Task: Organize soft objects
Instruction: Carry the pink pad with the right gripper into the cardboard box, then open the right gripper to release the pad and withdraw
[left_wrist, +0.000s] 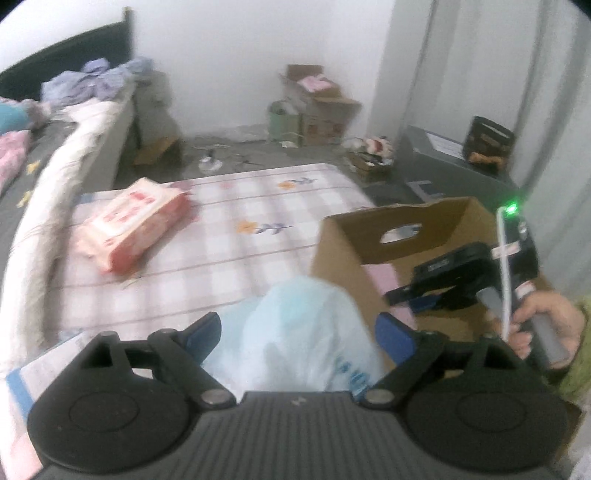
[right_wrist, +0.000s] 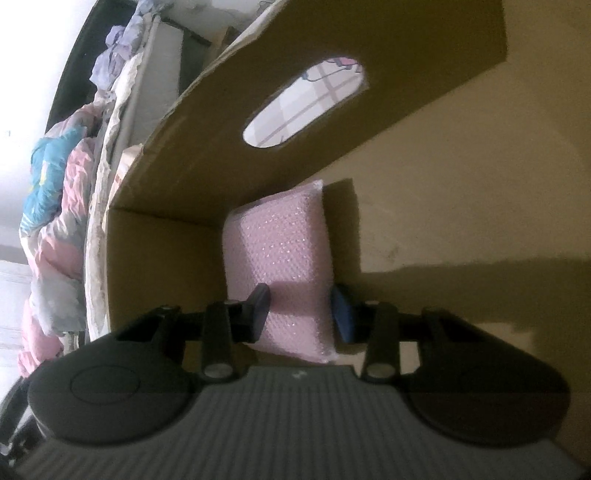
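Observation:
In the left wrist view my left gripper stands wide open around a pale blue plastic-wrapped pack. The pack fills the gap between the blue pads, just left of an open cardboard box. A pink tissue pack lies farther off on the checked sheet. A person's hand holds my right gripper down inside the box. In the right wrist view my right gripper is shut on a pink bubble-wrapped pack, which rests against the inner wall of the box, below its handle hole.
A rolled white blanket runs along the sheet's left edge, with crumpled bedding behind it. Cardboard boxes and loose clutter sit on the floor by the far wall. A grey cabinet stands at the right, beyond the box.

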